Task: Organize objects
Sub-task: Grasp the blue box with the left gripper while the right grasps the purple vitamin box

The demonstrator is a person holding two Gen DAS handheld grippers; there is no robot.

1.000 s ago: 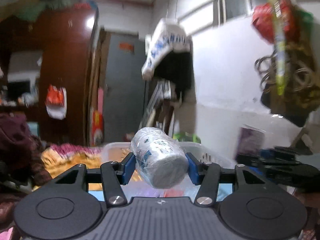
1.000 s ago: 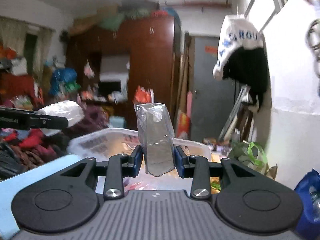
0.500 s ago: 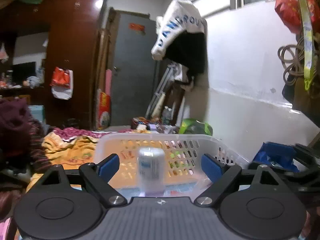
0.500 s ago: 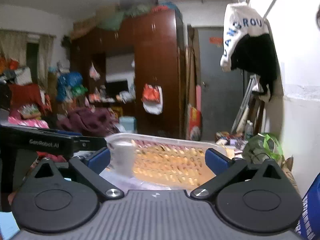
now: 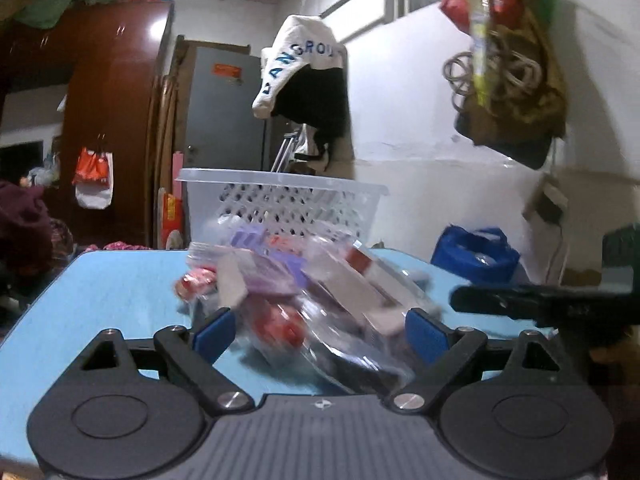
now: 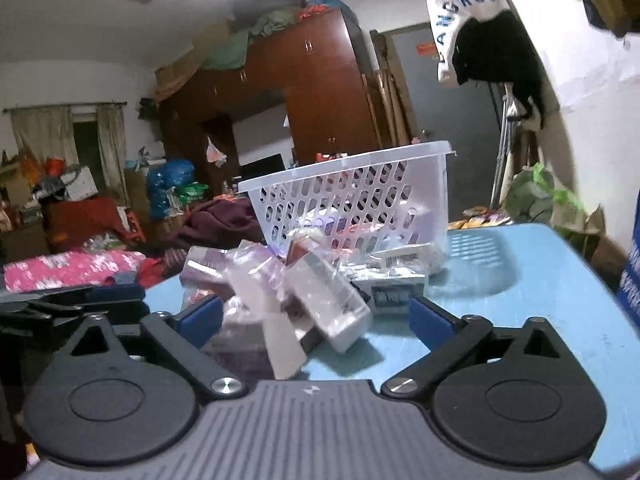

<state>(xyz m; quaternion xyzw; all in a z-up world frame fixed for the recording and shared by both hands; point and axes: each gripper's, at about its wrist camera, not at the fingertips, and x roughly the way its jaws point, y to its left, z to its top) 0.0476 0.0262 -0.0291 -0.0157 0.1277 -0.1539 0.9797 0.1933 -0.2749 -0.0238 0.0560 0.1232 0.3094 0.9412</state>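
Note:
A heap of plastic-wrapped packets (image 5: 304, 292) lies on the blue table (image 5: 100, 292) in front of a white slotted basket (image 5: 280, 196). My left gripper (image 5: 319, 334) hangs low over the near side of the heap, its jaws opening wide; packets show between the blue pads, untouched. In the right wrist view the same heap (image 6: 312, 280) sits before the basket (image 6: 360, 196), which holds a few packets. My right gripper (image 6: 315, 320) is wide apart and closing, with packets between its pads but not pressed. Each gripper shows at the edge of the other's view.
A blue bag (image 5: 476, 256) stands right of the table by the white wall. Piles of clothes (image 6: 80, 268) and a dark wardrobe (image 6: 304, 100) fill the room to the left. Bags hang on the wall (image 5: 512, 60) above.
A second ago each gripper held a wrapped item above the basket. Both let go, the jaws spread wide, and both hands dropped to the heap on the table.

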